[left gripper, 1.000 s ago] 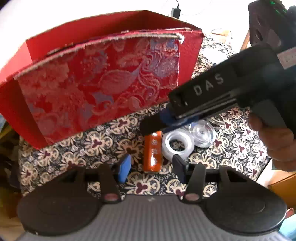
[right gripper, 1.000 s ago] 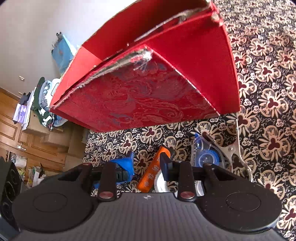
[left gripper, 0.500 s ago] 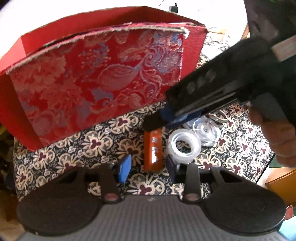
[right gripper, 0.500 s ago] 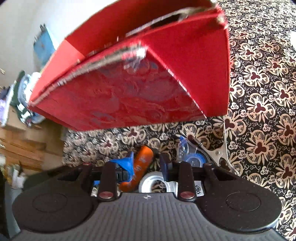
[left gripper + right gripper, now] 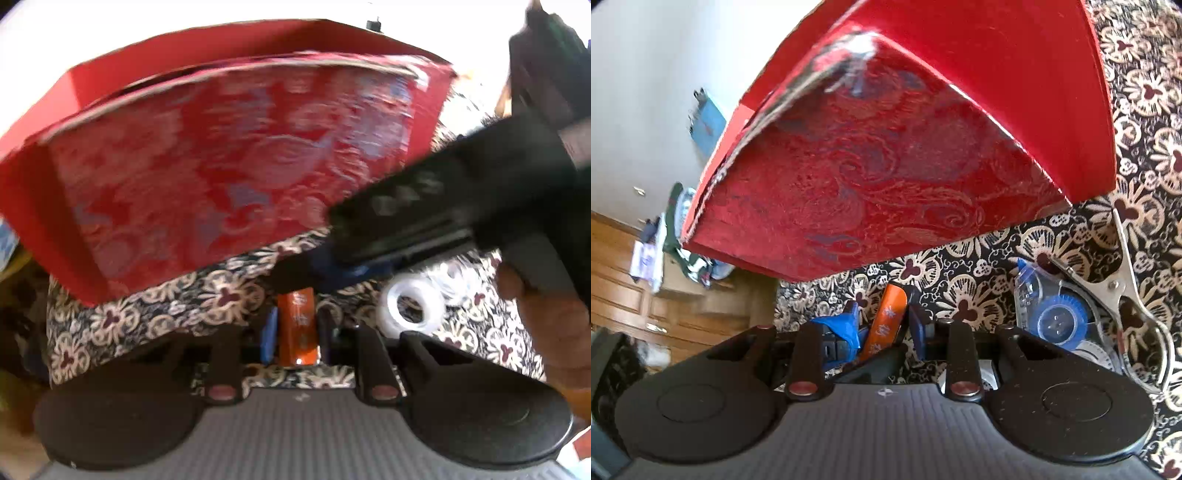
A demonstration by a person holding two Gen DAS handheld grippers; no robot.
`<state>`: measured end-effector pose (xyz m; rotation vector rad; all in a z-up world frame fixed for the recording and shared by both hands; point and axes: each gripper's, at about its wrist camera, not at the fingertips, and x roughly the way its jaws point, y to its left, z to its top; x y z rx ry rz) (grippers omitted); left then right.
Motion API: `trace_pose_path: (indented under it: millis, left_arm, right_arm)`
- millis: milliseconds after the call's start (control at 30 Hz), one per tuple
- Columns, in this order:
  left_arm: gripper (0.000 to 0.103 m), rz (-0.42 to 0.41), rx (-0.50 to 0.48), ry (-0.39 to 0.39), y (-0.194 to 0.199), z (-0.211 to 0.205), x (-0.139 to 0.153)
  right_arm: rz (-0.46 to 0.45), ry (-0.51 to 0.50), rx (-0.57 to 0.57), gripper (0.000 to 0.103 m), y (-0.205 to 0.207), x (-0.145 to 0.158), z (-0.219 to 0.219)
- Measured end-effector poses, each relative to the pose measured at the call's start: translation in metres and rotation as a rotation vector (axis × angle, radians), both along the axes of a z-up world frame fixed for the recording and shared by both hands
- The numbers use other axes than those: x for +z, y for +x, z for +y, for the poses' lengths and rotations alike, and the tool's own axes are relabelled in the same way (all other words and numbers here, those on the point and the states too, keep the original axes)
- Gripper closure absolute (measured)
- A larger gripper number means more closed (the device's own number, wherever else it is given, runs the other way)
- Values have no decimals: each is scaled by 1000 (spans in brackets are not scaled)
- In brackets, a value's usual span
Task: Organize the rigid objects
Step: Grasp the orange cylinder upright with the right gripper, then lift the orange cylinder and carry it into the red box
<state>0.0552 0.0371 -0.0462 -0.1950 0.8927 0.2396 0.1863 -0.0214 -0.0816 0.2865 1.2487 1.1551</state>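
Note:
An orange tube (image 5: 297, 326) lies on the floral cloth in front of a big red brocade box (image 5: 229, 177). My left gripper (image 5: 295, 330) has its two fingers tight against both sides of the tube. In the right wrist view the same orange tube (image 5: 886, 325) sits between my right gripper's (image 5: 884, 325) fingers, which stand close on either side of it. The right gripper's black body (image 5: 443, 206) crosses the left wrist view above the tube. The box (image 5: 886, 166) fills the upper part of the right wrist view.
A clear tape roll (image 5: 412, 306) and a clear plastic reel (image 5: 458, 280) lie right of the tube. A blue correction-tape dispenser (image 5: 1052, 314) and metal tongs (image 5: 1126, 295) lie at the right. A wooden cabinet (image 5: 646, 295) stands beyond the table edge.
The left gripper's fingers have closed in from wide apart onto the orange tube. The right gripper has moved left over the tube and narrowed around it. The view has drawn nearer to the box.

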Motion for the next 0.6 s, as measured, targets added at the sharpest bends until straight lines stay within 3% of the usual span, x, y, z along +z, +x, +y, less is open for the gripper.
trace_pose_path:
  millis: [400,600]
  left_arm:
    - [85,-112,113,-444,-23,74,-9]
    - [85,-119,103,-493,-33,79,-10]
  right_arm:
    - [147,44,-36,87,17,-11,-21]
    - [152,35,-14,93,10,-7,-20]
